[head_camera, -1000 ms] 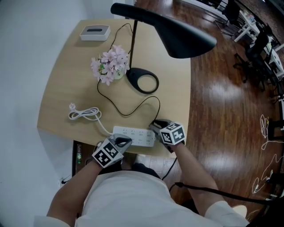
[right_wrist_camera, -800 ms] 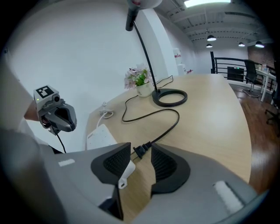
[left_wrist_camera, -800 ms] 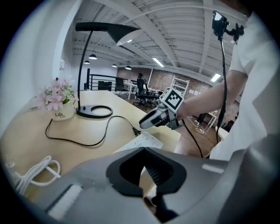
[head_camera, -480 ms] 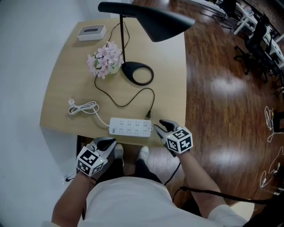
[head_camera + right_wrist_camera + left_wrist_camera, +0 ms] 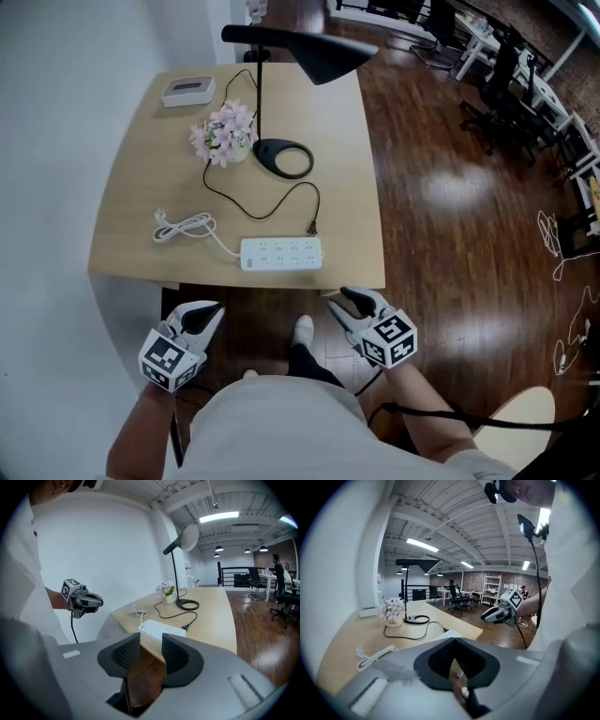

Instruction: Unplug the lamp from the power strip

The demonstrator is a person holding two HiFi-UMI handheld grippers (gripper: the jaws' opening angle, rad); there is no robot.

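The black desk lamp (image 5: 284, 157) stands at the back of the wooden table (image 5: 141, 187). Its black cord runs forward to the plug (image 5: 310, 226), which lies loose on the tabletop just beyond the white power strip (image 5: 281, 253); no socket holds it. Both grippers hang below the table's front edge, apart from everything. My left gripper (image 5: 202, 317) is open and empty. My right gripper (image 5: 352, 302) is open too, nothing between its jaws. The right gripper view shows the strip (image 5: 161, 629) and plug (image 5: 185, 627) ahead of my right gripper (image 5: 151, 653).
A pot of pink flowers (image 5: 223, 131) stands beside the lamp base, and a white box (image 5: 187, 91) lies at the far left corner. The strip's own white cable (image 5: 183, 228) is coiled at the left. Dark wooden floor and office chairs (image 5: 502, 84) lie to the right.
Both grippers have drawn back from the power strip to below the table edge. The right gripper has let go of the lamp plug, which now lies free of the strip.
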